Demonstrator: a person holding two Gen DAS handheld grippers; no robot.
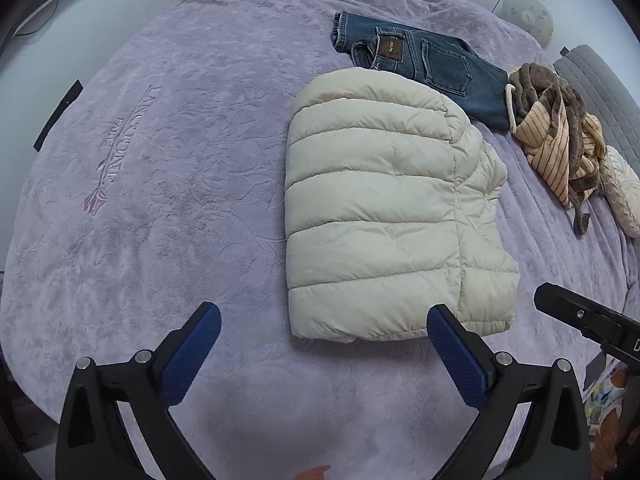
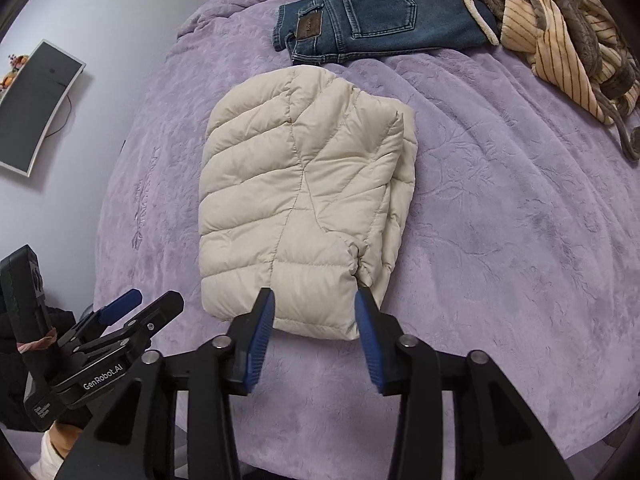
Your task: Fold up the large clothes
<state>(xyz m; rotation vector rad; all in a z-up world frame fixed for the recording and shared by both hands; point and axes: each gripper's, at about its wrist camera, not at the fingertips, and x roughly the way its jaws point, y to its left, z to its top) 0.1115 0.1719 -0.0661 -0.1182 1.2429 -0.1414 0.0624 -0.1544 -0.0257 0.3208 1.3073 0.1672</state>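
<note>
A cream puffer jacket point(image 1: 376, 208) lies folded into a compact rectangle on the purple bedspread point(image 1: 160, 200); it also shows in the right wrist view point(image 2: 296, 200). My left gripper point(image 1: 324, 316) is open and empty, just short of the jacket's near left corner. My right gripper point(image 2: 314, 300) is open, its jaws either side of the jacket's near edge, not closed on it. The left gripper also shows at the lower left of the right wrist view point(image 2: 132, 308).
Folded blue jeans point(image 1: 424, 64) lie beyond the jacket. A crumpled brown and striped garment point(image 1: 560, 128) lies at the far right, next to a cream cushion point(image 1: 624, 192). A monitor point(image 2: 36, 108) stands beside the bed on the left.
</note>
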